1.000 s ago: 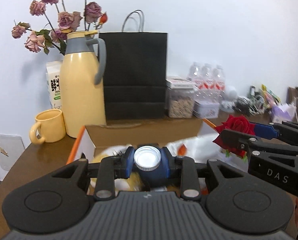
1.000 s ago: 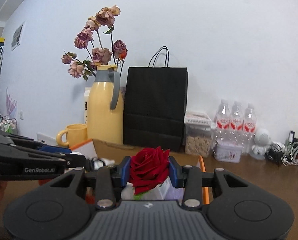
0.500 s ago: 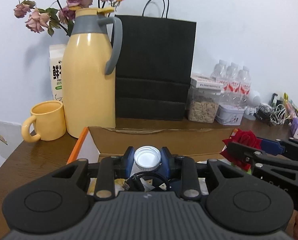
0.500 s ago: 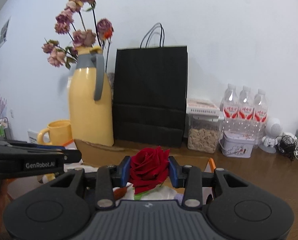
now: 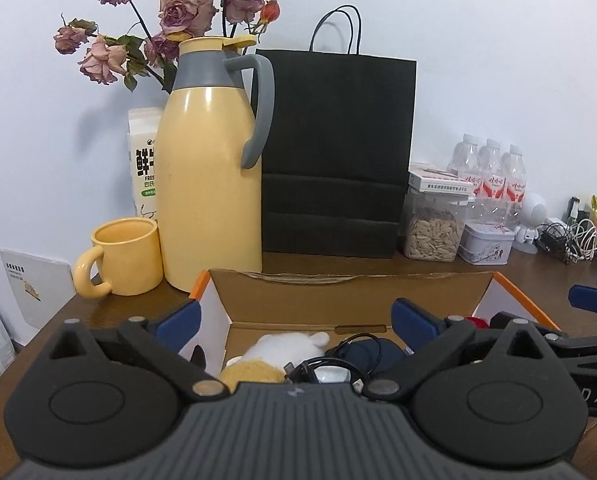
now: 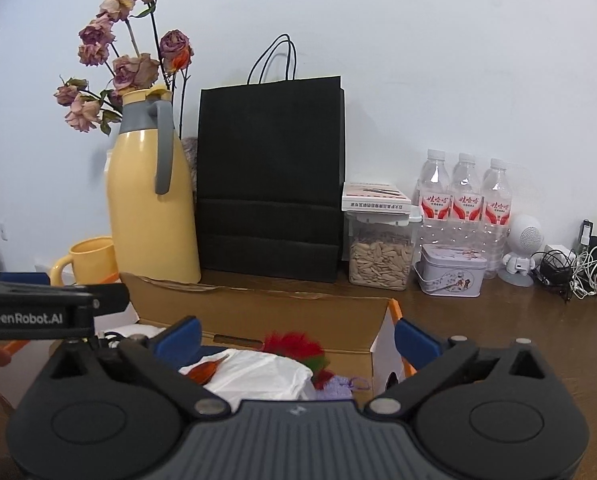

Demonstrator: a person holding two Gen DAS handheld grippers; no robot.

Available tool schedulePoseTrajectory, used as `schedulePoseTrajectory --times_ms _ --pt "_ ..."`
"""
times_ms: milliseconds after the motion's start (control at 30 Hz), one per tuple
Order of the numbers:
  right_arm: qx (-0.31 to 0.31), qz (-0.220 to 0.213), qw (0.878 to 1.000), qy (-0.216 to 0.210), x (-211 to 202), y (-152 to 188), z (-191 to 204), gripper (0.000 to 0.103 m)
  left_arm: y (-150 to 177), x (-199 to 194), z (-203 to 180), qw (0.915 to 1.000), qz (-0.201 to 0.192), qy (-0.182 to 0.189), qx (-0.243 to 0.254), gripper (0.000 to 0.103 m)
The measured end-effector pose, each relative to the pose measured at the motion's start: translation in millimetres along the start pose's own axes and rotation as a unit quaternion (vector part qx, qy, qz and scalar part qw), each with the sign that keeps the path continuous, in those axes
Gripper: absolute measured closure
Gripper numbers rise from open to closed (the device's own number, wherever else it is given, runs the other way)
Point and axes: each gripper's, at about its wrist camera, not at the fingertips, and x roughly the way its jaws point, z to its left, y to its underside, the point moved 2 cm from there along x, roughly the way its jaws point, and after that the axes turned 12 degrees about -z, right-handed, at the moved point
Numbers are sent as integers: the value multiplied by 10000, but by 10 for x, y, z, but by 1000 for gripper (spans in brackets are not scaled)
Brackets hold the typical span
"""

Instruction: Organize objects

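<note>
Both tongs hang over an open cardboard box (image 5: 338,304) at the bottom of each frame, and both are opening, with nothing between the blue pads.

In the left wrist view, the left tongs (image 5: 294,320) spread wide over the box. Below them, lower centre, lie a white and yellow plush toy (image 5: 274,354), a black cable (image 5: 338,360) and a dark blue bottle with a white cap (image 5: 332,374). The right tongs (image 5: 538,316) enter from the lower right edge, just beside a red bit at the box's right end.

In the right wrist view, the right tongs (image 6: 296,338) stand wide over the box (image 6: 258,312). In it, lower centre, a red rose (image 6: 294,344) lies against a white plastic bag (image 6: 258,376). The left tongs (image 6: 54,304) reach in from the left edge.

Behind the box on the worktop (image 6: 498,312) stand a yellow jug (image 5: 208,184), a yellow mug (image 5: 124,256), a black paper bag (image 5: 334,152), a jar of seeds (image 5: 432,232), a tin (image 5: 486,242) and 3 water bottles (image 6: 464,196). Dried roses (image 5: 174,12) rise at the upper left.
</note>
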Motion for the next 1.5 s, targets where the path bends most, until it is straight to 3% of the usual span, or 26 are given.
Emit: schedulePoseTrajectory --times_ms 267,567,1033,1500 --pt "19 -21 10000 -66 -108 -54 26 0 -57 -168 10 9999 -117 -84 37 0" --pt "88 -207 9995 -212 -730 -205 106 0 -108 -854 29 9999 -70 0 90 0" --pt "85 192 9994 -261 -1785 23 321 0 200 -1855 89 9988 432 -49 232 0" --pt "113 554 9982 -187 -2122 286 413 0 394 -2218 144 9977 618 -42 272 0"
